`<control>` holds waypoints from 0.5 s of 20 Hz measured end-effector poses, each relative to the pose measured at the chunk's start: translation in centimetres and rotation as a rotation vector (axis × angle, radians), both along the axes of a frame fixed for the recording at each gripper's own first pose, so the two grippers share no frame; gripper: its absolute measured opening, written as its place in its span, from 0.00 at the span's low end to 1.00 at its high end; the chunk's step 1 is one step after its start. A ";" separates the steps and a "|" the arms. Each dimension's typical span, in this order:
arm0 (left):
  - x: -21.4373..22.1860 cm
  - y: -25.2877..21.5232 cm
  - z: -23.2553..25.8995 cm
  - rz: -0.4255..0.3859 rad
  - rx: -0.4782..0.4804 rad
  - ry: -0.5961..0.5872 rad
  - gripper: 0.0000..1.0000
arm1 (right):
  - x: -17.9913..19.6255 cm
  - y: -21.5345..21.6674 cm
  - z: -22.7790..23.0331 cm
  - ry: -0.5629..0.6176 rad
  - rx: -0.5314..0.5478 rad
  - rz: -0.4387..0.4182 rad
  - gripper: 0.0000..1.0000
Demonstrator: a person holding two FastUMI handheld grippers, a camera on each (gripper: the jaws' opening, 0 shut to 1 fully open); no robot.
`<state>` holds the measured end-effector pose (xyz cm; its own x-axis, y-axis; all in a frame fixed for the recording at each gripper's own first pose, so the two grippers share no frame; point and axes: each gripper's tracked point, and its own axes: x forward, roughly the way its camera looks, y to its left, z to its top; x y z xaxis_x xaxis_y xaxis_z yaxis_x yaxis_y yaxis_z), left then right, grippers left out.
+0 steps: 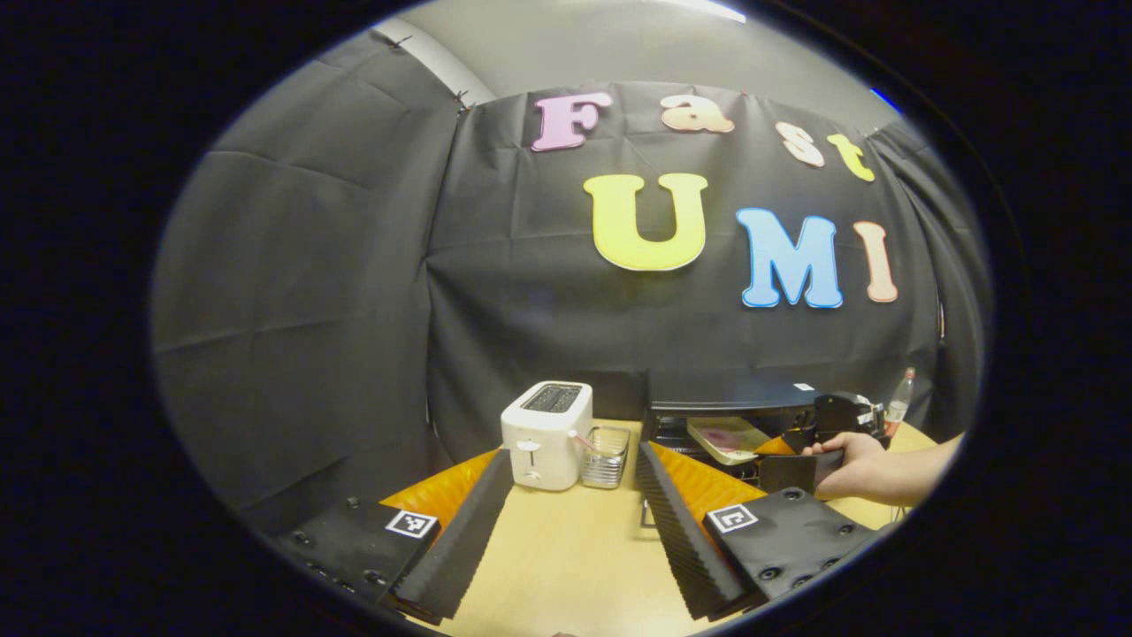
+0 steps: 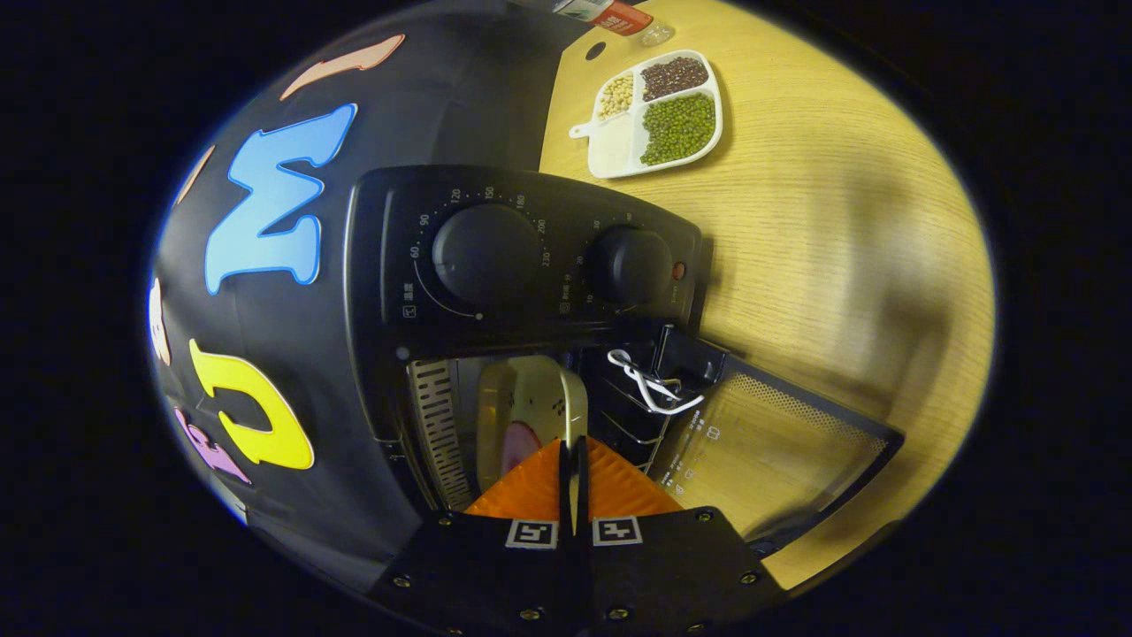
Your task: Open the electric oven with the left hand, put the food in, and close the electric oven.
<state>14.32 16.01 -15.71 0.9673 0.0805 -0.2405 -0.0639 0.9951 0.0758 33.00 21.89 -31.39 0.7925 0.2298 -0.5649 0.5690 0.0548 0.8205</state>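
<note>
The black electric oven (image 2: pixel 531 257) has two knobs, and its glass door (image 2: pixel 778 442) is folded down open. A cream plate (image 2: pixel 531 398) with pink food lies in the oven's opening. My right gripper (image 2: pixel 573 442) is shut on the plate's near edge. In the left gripper view the oven (image 1: pixel 734 398) stands at the back right, with the plate (image 1: pixel 727 438) in its mouth. There, a hand holds the right gripper (image 1: pixel 840 416) at the oven. My left gripper (image 1: pixel 575 453) hovers open over the wooden table (image 1: pixel 566 548) with nothing between its fingers.
A white toaster (image 1: pixel 546 433) and a small metal basket (image 1: pixel 607 456) stand just left of the oven. A divided dish of beans (image 2: pixel 659 115) and a bottle (image 2: pixel 610 13) sit on the table beyond the oven. A white tie (image 2: pixel 650 380) hangs on the oven rack.
</note>
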 end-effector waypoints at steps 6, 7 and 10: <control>-0.3 0.4 0.0 0.016 0.007 0.010 0.99 | 0.1 1.9 0.5 -0.029 0.026 0.004 0.09; -0.4 0.3 0.0 0.017 0.007 0.010 0.99 | 0.0 2.1 1.0 -0.047 0.029 0.008 0.13; -0.5 -0.3 0.5 0.012 0.008 -0.002 1.00 | 0.1 2.1 2.5 -0.101 0.021 0.025 0.42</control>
